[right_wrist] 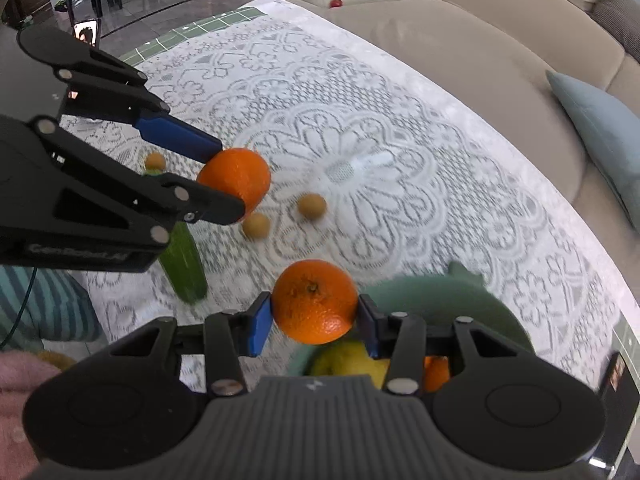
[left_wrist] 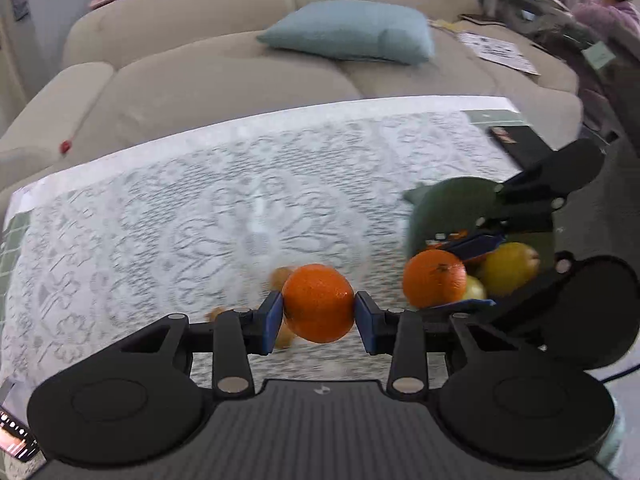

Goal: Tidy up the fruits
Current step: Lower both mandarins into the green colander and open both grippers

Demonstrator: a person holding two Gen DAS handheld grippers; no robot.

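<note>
Item: two oranges in transit. First orange [left_wrist: 318, 303], clamped between the left gripper [left_wrist: 319, 322] fingers, narrowly parted, clear above the lace-covered tabletop [left_wrist: 200, 208]. Second orange [right_wrist: 315, 301], pinched likewise by the right gripper [right_wrist: 315, 322], just over the green bowl [right_wrist: 460, 300] holding a yellow-green fruit [right_wrist: 352, 360]. Loose beyond the left fingers: small tan fruits [right_wrist: 312, 207], cucumber [right_wrist: 185, 264]. Step judged: carrying to bowl. Next: lower the right orange, release; the left follows.

Left claw [left_wrist: 319, 312] and right claw [right_wrist: 314, 318], each clamped, angled downward.
</note>
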